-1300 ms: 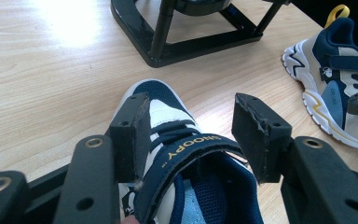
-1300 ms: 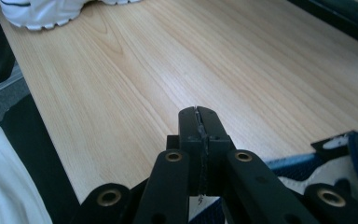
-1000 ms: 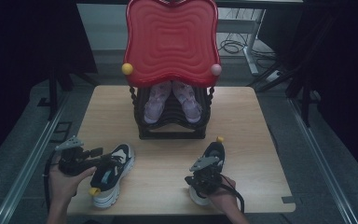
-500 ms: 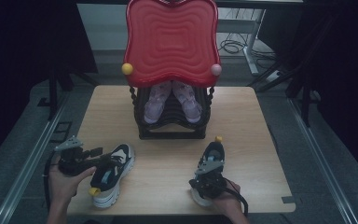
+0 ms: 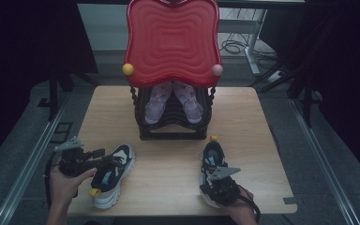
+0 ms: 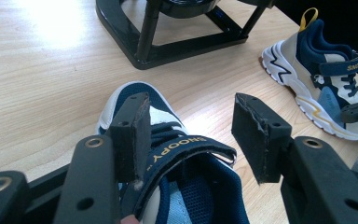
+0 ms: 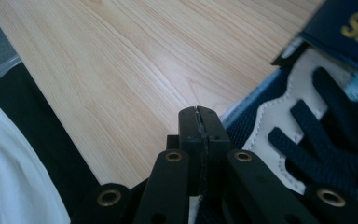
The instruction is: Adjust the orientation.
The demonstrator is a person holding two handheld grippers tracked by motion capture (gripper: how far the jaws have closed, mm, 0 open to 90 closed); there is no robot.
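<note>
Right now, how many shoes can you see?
4: two lilac shoes on the black rack, one navy sneaker front left, another front right. More may be hidden.

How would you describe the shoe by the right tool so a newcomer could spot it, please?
Start at the black rack under the red tray. In front of it, near the table's right front edge, lies a navy and white sneaker. Unlike its twin, it points toward the rack.
</note>
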